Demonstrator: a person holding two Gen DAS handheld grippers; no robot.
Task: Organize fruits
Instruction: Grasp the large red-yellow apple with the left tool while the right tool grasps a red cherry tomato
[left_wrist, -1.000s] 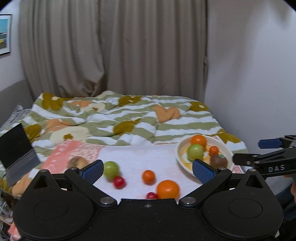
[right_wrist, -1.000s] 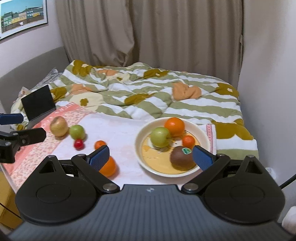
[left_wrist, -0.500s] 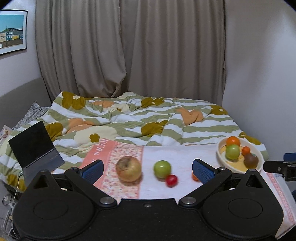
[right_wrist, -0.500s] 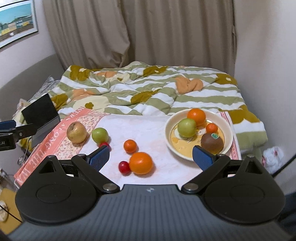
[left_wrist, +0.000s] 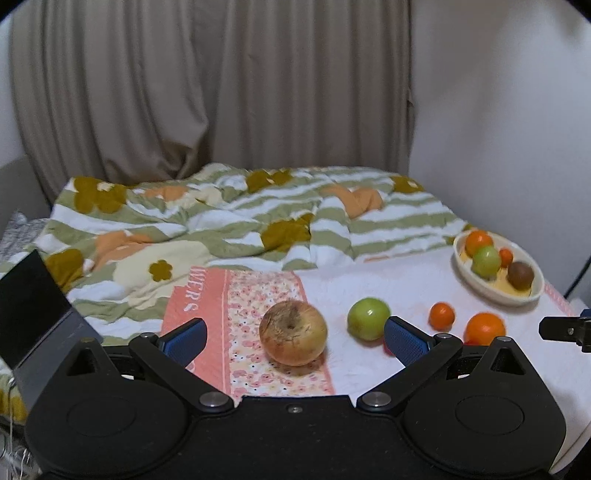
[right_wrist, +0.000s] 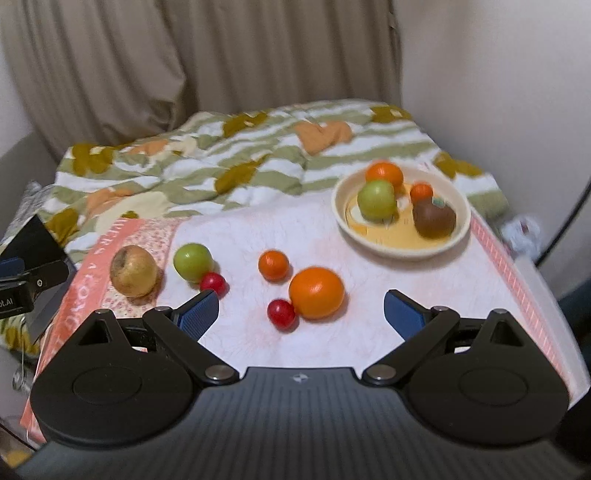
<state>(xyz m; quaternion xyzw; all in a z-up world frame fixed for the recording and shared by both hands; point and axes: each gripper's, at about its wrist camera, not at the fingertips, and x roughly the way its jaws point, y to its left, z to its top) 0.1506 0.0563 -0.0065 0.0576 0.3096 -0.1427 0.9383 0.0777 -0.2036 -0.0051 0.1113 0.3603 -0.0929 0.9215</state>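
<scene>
While both grippers hang over the near edge, the biggest thing in view is the bed with its striped flowery duvet (left_wrist: 229, 221), and a white cloth (right_wrist: 388, 280) with a pink floral border is spread at its near end. Using the cream bowl (right_wrist: 452, 242) as the landmark: it sits at the far right of the cloth and holds an orange, a green apple, a tiny orange fruit and a brown kiwi.

Left of the bowl and nearer the camera lies a big orange (right_wrist: 316, 293), with a small orange (right_wrist: 273, 264) just beyond it. Further left is a green apple (right_wrist: 192, 261), and furthest from the bowl, on the pink border, a yellowish blotchy apple (left_wrist: 293, 332). Two little red cherry tomatoes: one (right_wrist: 281, 313) touching the big orange, one (right_wrist: 213, 283) right against the green apple.

Left gripper (left_wrist: 293, 338) is spread wide with nothing in it, the blotchy apple framed between its fingers. Right gripper (right_wrist: 300, 314) is wide apart too, also holding nothing.
</scene>
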